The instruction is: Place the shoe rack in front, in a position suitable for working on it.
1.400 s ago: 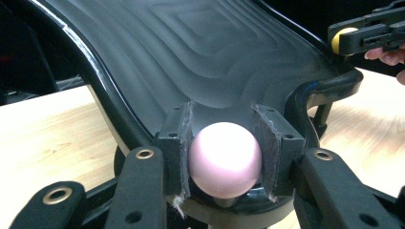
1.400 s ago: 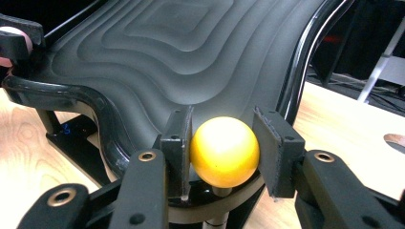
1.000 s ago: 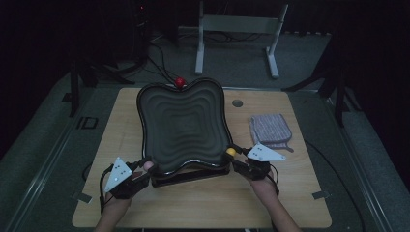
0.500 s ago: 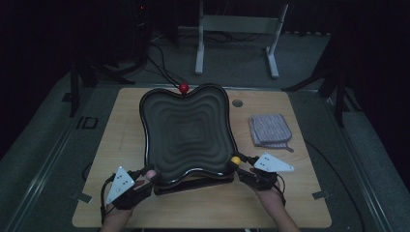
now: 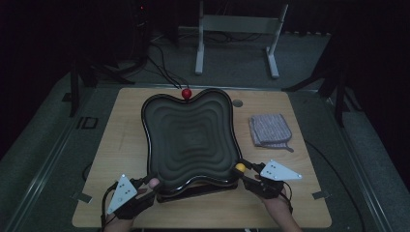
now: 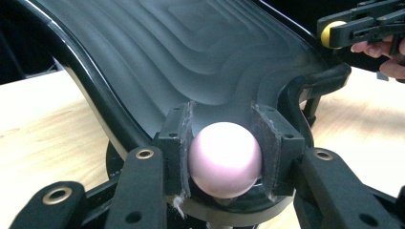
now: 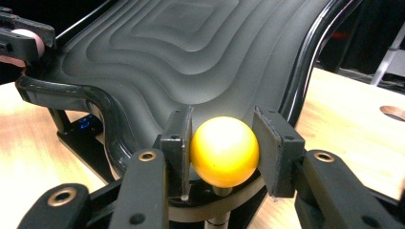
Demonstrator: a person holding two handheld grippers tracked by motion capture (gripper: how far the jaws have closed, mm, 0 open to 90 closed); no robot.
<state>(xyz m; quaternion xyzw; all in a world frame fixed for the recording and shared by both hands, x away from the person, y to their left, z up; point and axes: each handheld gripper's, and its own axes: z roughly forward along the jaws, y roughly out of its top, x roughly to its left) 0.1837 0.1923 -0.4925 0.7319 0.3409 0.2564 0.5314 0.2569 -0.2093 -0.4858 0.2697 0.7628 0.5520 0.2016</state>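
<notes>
Gripping a pale pink ball [image 6: 225,159], the left gripper [image 6: 224,162] has its two black pads pressed to the ball's sides, at 9 and 3 o'clock of it in the left gripper view. The ball is a knob at the near-left corner of the tray [image 5: 191,140]; in the high view it sits at 7 o'clock of the tray, just ahead of the person's left hand [image 5: 126,203].

The right gripper [image 7: 224,152] is clamped likewise on a yellow ball [image 7: 225,151], one pad touching at 9 o'clock; at 3 o'clock the pad stands very close (contact there I cannot tell for sure). This knob sits on a short stem at the tray's near-right corner, at 5 o'clock of the tray in the high view.

Count: three ball knobs: one pink, one yellow, one red ball [image 5: 186,93] at the tray's 12 o'clock edge. One tray. Two grippers, each topped by a grey three-cornered plate.

The tray is black, glossy at the rim, roughly square with lobed corners, its inside matte and stepped in concentric wavy ridges down to a flat centre. It rests on a dark base on the table [image 5: 121,125], pale wood grain. At 3 o'clock of the tray, well apart, lies one folded cloth [image 5: 270,131], greyish and woven.
</notes>
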